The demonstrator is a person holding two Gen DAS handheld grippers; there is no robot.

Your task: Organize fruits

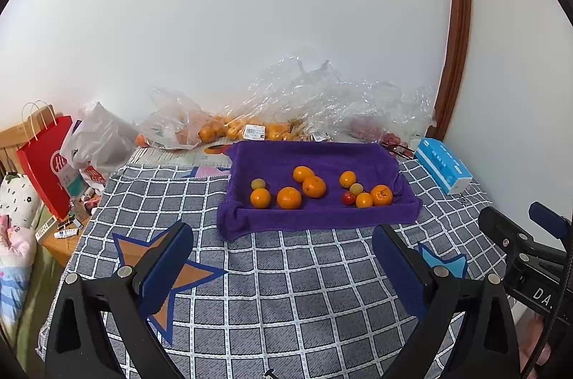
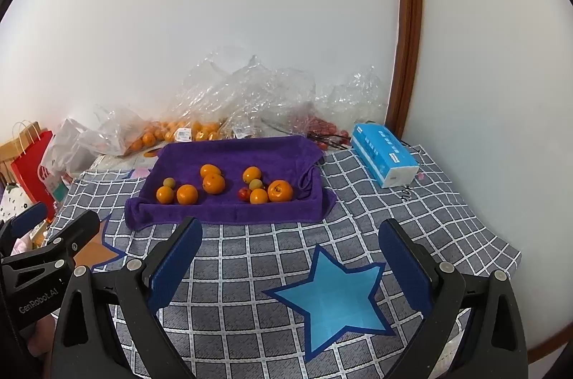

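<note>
- left claw [image 1: 283, 266]: jaws stand wide apart, nothing between them; it hangs over the checked cloth [image 1: 286, 289], short of the purple towel [image 1: 272, 160].
- right claw [image 2: 290, 262]: jaws stand wide apart with nothing between them; it hangs above the blue star [image 2: 333, 300] printed on the checked cloth.
- purple towel: lies on the checked cloth near the wall, its edges raised like a shallow tray; all sorted fruit sits on it.
- left group on the towel: four oranges [image 1: 289, 198] and one small greenish-yellow fruit [image 1: 258, 183], the latter just behind the leftmost orange.
- right group on the towel: three oranges [image 1: 381, 195], one pale greenish fruit [image 1: 356, 189] and one small red fruit [image 1: 347, 198], packed close; the two groups are apart.
- clear plastic bags [image 1: 322, 100]: heaped against the wall behind the towel, holding more oranges and some red fruit.
- blue tissue pack [image 1: 442, 164]: lies on the cloth to the right of the towel.
- red paper bag [image 1: 46, 160]: stands at far left, off the cloth.
- orange star [image 1: 172, 275]: printed on the cloth under the left claw.
</note>
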